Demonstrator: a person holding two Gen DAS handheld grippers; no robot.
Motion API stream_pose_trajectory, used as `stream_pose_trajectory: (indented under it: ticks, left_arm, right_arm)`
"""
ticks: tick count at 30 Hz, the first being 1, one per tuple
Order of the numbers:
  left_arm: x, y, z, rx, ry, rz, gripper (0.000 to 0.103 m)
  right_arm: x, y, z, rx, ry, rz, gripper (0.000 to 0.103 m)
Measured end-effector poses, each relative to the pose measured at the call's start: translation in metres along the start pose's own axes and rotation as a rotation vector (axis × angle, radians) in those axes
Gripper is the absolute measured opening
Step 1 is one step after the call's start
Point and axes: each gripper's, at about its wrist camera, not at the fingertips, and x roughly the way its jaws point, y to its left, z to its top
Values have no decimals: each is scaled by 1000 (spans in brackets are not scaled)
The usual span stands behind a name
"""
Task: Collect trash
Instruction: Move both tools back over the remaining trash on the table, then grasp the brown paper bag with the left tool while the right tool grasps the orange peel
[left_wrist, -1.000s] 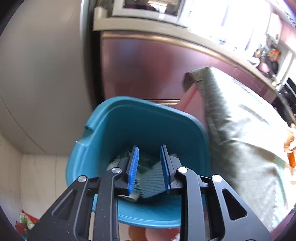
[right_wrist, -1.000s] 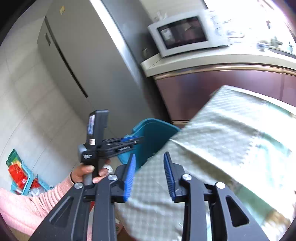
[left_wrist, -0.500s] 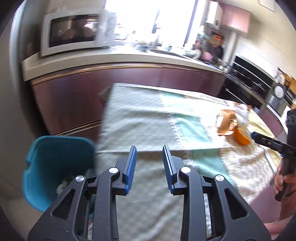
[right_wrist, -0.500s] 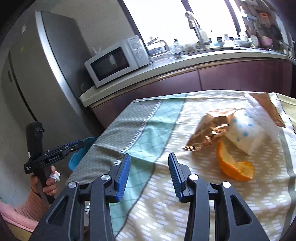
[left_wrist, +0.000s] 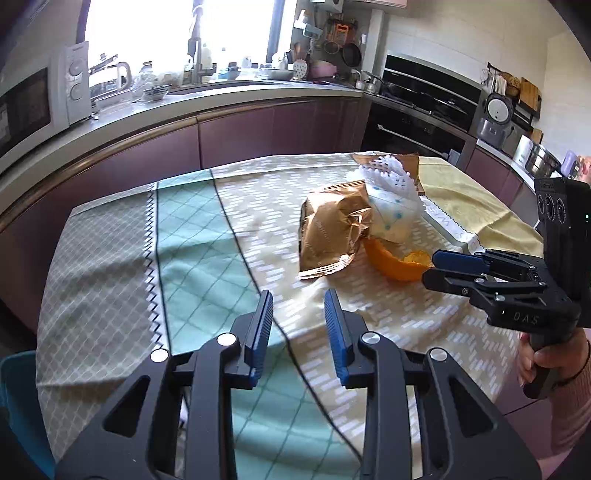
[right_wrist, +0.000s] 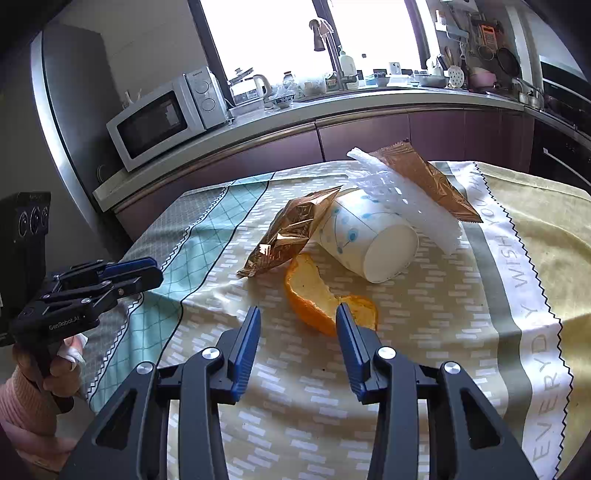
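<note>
Both tools have swung away from the blue bin, which now shows only as a sliver at the lower left of the left wrist view, and they face the table instead of the fridge and cabinets seen a second ago. The left tool hangs over the teal stripe of the tablecloth with its blue pads spread and nothing between them. The right tool is also spread and empty, and it has come much nearer the trash: the orange peel lies just ahead of it, partly behind the tip of the right-hand finger. Just beyond the peel a gold snack wrapper leans against a paper cup lying on its side. A white perforated sheet rests on the cup, and a second gold wrapper lies behind it.
</note>
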Motion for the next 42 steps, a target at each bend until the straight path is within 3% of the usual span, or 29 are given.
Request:
stream_pose_trajectory:
  ticks: [11,13,15,22,25,26,27,32,34,36,39,42]
  left_arm:
    - [64,-38,27,95,80,25,29]
    - [71,-39,30,95,88,28,29]
    - [75,-40,33,94,93,28,25]
    - [85,-41,35,66,112,-3,10]
    - [83,-42,33,72,105,-1,10]
    - [81,-43,33,77,96,7,13]
    - [80,-44,34,82,90,10,23]
    - [86,-51,40,113,93,30,27]
    - [94,-48,41,95,115,28,14]
    - [99,-43,41,70,130,27,13]
    - [93,-40,40,55,112,3,6]
    - [79,-37,39,54,86,-12,5]
  right_arm:
    - [15,7,-1,-101,26,-25,38]
    - [15,7,-2,-113,34,-23,21]
    - [15,6,-3,-109,37,-15,12]
    - [4,1,-4,-82,20,5,5]
    - [0,0,-5,-68,16,20,4]
    - [0,-1,-5,-63,19,19,4]
    - [1,-2,-6,-58,22,16,5]
    - [4,-2,-9,-63,34,2,18]
    - [5,0,-10,-70,40,2,19]
    - [6,2,-11,-83,44,-2,17]
    - [3,4,-11,-89,37,8,5]
    - [1,5,-8,-79,26,17,3]
